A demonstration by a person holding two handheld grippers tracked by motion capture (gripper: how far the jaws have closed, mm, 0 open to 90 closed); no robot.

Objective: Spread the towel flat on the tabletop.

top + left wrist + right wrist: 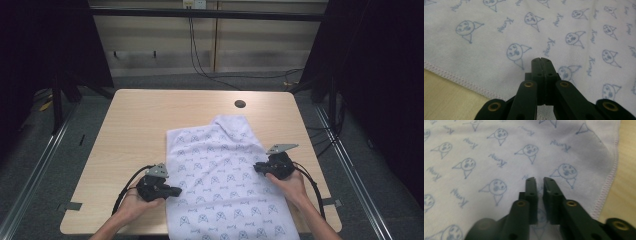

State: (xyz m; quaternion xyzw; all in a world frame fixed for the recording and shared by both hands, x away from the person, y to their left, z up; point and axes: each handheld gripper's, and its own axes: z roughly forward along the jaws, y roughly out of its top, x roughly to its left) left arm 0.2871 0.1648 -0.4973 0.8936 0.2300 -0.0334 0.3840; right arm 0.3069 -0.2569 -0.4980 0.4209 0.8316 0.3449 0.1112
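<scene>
Cloth [225, 180] lies on the worktop [140, 125]. Left gripper [172, 190] at 8 o'clock has jaws closed, empty; right gripper [257, 167] at 3 o'clock has jaws slightly apart.

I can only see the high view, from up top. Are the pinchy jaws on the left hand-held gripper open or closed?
Observer: Closed. In the left gripper view, the left hand-held gripper has its jaws pressed together above the white cloth printed with blue cartoon faces.
Operator: And the other one?
Observer: The right hand-held gripper has its jaws slightly apart, with a narrow gap between them.
Operator: What does the cloth's edge look like up close?
Observer: It has a stitched hem that lies flat on the light wooden table.
</scene>
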